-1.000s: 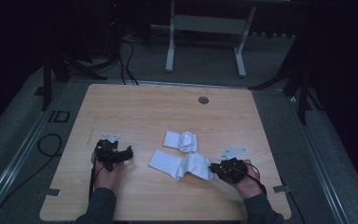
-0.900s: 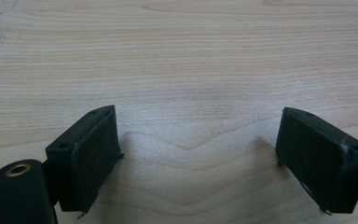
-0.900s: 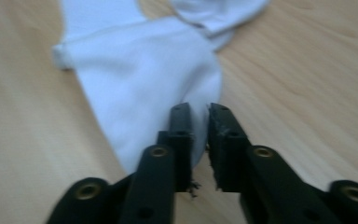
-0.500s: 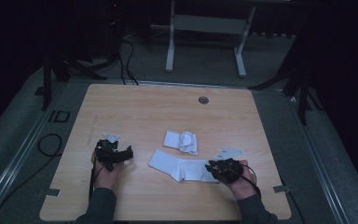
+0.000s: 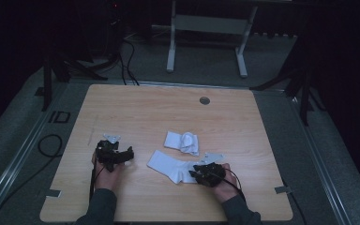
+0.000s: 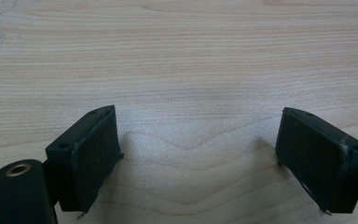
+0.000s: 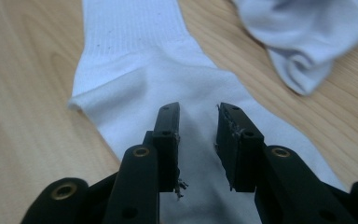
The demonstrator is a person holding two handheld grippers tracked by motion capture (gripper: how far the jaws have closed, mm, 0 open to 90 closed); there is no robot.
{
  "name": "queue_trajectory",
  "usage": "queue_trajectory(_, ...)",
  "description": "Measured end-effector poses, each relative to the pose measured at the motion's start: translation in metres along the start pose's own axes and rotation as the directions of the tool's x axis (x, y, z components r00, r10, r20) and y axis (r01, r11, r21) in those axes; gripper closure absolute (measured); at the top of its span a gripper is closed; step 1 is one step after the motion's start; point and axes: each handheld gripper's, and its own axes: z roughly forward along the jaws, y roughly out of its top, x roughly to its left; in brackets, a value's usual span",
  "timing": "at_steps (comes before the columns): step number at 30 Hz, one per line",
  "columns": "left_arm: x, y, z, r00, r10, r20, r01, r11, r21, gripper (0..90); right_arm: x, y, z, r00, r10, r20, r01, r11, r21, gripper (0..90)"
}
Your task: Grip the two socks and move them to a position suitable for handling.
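White sock [image 7: 168,88] flat, ribbed cuff, heel bent.

A crumpled sock [image 5: 183,141] lies on the wooden table [image 5: 136,108].

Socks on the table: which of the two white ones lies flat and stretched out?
The flat sock, nearer the person, under the right gripper. The other sock, behind it, is bunched up.
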Motion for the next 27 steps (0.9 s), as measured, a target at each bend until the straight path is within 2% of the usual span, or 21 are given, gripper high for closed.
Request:
queue_trajectory(3,0.000,0.000,0.000,1.0000,0.001,0.000,-0.001,1.0000,0.000,13.3,0.005,0.000,0.001,0.9993,-0.031,-0.022,0.031,1.000,-0.008,69.6)
queue_trajectory(9,0.000,0.000,0.000,1.0000,0.001,0.000,-0.001,1.0000,0.001,13.3,0.011,0.001,0.002,0.9971,-0.057,-0.050,0.057,0.998,-0.009,70.1)
queue_trajectory(17,0.000,0.000,0.000,1.0000,0.001,0.000,-0.001,1.0000,0.001,13.3,0.018,0.004,0.000,0.9911,-0.108,-0.078,0.110,0.994,0.021,70.9)
queue_trajectory(21,0.000,0.000,0.000,1.0000,0.000,0.000,0.000,1.0000,0.000,13.3,0.012,0.013,-0.007,0.9946,-0.090,-0.051,0.090,0.996,-0.005,68.4)
queue_trajectory(23,0.000,0.000,0.000,1.0000,0.001,0.000,-0.001,1.0000,0.001,13.3,0.006,0.020,-0.010,0.9966,-0.079,-0.022,0.079,0.997,-0.013,67.5)
queue_trajectory(27,0.000,0.000,0.000,1.0000,0.001,0.000,-0.001,1.0000,0.000,13.3,-0.010,0.038,-0.013,0.9984,-0.025,0.051,0.027,0.999,-0.039,67.0)
